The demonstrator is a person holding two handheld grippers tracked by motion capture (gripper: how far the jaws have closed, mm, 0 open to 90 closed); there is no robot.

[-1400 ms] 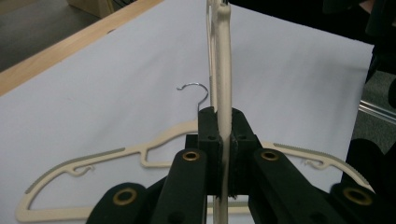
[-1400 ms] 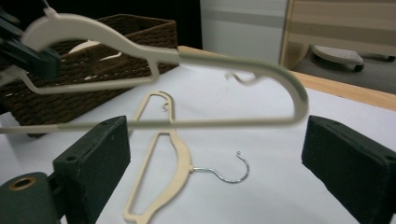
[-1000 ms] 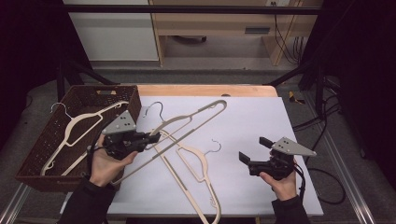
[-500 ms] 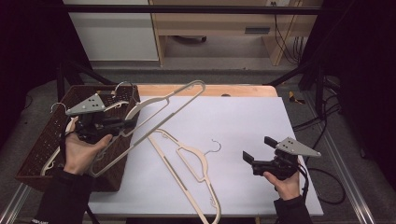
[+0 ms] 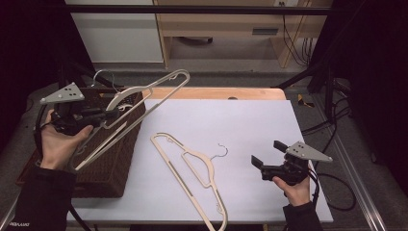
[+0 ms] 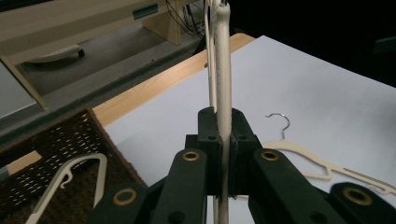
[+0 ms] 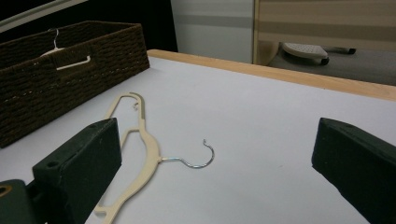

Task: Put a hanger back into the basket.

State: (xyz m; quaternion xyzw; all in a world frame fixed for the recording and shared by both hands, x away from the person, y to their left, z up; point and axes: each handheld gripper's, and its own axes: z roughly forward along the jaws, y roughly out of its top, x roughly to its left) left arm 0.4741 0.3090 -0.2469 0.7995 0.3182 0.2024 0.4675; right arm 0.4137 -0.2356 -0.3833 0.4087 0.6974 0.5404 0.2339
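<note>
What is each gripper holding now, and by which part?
The left gripper is shut on a cream hanger, clamping one of its thin bars. The right gripper is open and holds nothing.

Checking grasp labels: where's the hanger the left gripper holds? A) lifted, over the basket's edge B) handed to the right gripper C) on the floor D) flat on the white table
A: the left gripper is shut on the hanger, lifted at a slant over the basket; another hanger lies flat on the table.
</note>
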